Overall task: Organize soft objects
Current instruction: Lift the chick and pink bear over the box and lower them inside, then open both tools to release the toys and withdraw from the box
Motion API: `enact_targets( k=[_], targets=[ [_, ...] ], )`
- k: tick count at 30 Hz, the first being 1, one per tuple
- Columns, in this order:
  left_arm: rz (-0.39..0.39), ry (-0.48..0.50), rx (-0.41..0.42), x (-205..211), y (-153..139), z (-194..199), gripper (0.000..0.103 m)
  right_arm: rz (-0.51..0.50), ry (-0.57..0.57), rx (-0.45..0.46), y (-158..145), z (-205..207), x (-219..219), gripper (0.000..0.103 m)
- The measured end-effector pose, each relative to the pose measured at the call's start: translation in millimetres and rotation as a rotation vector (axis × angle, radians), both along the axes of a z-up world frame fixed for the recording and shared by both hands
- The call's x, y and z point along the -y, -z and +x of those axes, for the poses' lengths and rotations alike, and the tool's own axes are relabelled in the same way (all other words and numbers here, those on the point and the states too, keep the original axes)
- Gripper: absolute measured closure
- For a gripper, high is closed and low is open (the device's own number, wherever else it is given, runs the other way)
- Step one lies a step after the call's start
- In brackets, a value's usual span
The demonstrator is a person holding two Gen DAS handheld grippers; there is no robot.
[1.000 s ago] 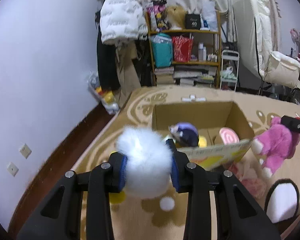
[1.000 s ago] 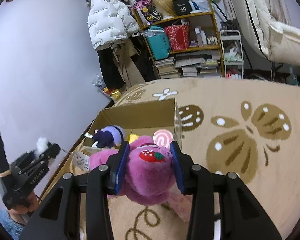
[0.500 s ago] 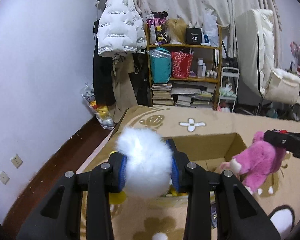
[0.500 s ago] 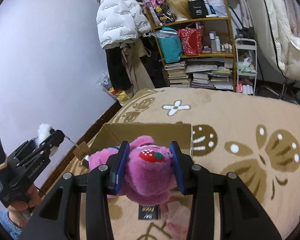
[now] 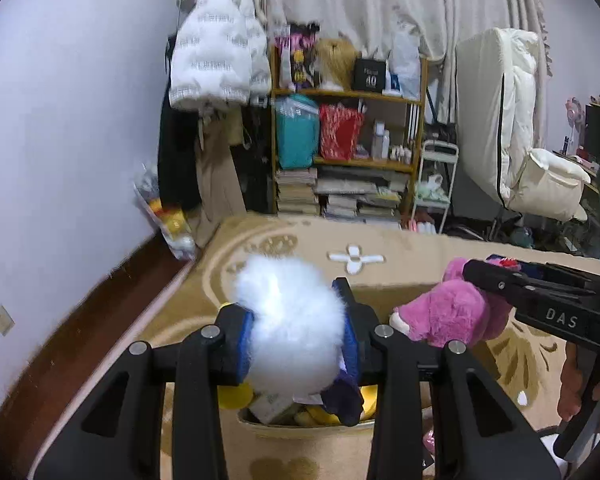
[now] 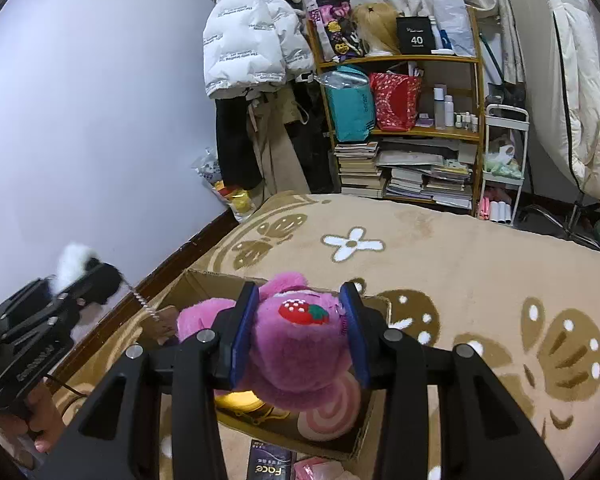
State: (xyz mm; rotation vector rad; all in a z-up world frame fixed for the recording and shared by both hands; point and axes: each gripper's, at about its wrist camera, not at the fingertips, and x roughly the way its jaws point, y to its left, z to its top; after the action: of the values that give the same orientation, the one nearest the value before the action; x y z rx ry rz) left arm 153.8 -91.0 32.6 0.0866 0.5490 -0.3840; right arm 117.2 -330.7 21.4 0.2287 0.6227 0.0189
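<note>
Grippers both carry toys above the cardboard box point(image 6: 204, 284). The left gripper point(image 5: 298, 338) is clenched on a white fluffy ball point(image 5: 290, 328), its blue pads point(image 5: 245, 342) pressed into the fur on either side; the ball bulges out ahead of the fingertips. Just below and beyond those fingertips sits the open box, with yellow and dark purple toys point(image 5: 342, 400) showing inside it. The right gripper point(image 6: 300, 334) is clenched on a pink plush bear point(image 6: 296, 356) with a strawberry patch point(image 6: 303, 312) on top, squeezed between its pads directly over the box. Under the bear, inside the box, lie a pink swirl toy point(image 6: 328, 416) and something yellow point(image 6: 236, 400). A tan carpet point(image 6: 460, 264) with brown patterns spreads ahead of both grippers, and a cluttered shelf point(image 6: 400, 120) stands far beyond.
</note>
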Motion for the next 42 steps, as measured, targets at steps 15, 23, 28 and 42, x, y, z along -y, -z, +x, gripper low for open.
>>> enact_targets(
  k=[15,23,28,42],
  targets=[
    [0.116,0.031,-0.144,16,57,17,0.051,-0.013,-0.050,-0.050,39,17,-1,0.056],
    [0.103,0.062,-0.162,15,57,15,0.034,-0.025,-0.053,-0.052,35,10,-1,0.052],
    [0.069,0.085,-0.135,9,49,8,0.024,-0.008,-0.040,-0.042,28,3,2,0.043],
    [0.005,0.042,-0.179,-3,47,18,0.074,-0.010,-0.040,-0.052,26,-7,-2,0.043]
  ],
)
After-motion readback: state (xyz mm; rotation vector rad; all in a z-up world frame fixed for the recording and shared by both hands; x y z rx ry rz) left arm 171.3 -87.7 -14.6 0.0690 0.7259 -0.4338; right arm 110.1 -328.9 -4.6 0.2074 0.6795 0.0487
